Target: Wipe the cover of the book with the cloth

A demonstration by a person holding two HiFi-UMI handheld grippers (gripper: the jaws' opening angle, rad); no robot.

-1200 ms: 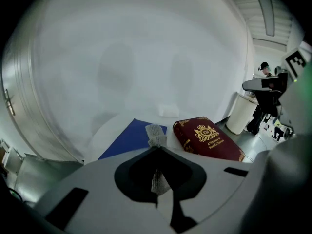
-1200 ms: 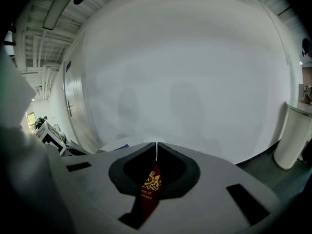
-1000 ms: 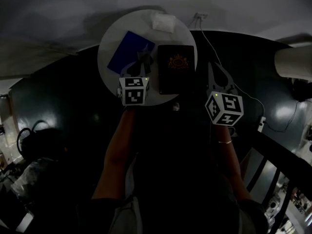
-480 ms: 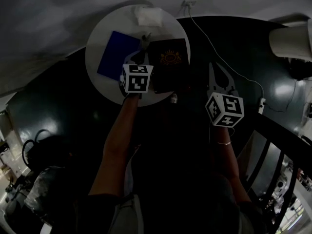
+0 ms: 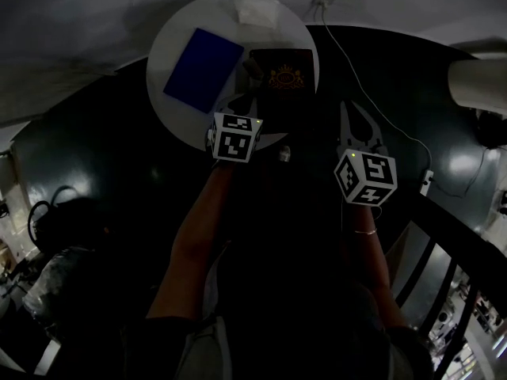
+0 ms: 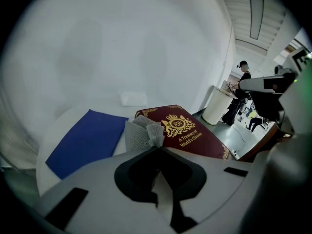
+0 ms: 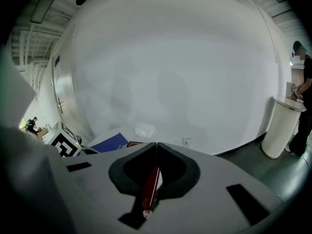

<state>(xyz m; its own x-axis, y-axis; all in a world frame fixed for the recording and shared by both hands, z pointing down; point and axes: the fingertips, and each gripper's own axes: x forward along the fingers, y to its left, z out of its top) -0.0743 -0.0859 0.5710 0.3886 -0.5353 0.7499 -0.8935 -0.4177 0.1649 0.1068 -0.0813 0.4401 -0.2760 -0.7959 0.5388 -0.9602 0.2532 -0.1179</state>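
The left tongs [image 6: 157, 147] were clamped on a small grey cloth [image 6: 142, 133], bunched just ahead of their tips at the near left edge of the maroon book [image 6: 191, 136]. The book lay flat on the round white bench [image 5: 178, 38], ahead and slightly right of them. The right tongs [image 7: 156, 144], tips together and gripping nothing identifiable, hung off the bench, well right of the book. The cloth looked soft and light, likely to fold under pressure. The stiff cover might slide unless steadied at an edge. A flat blue item [image 6: 87, 139] lay left of the cloth, a white wad [image 6: 134, 99] beyond. No container showed.
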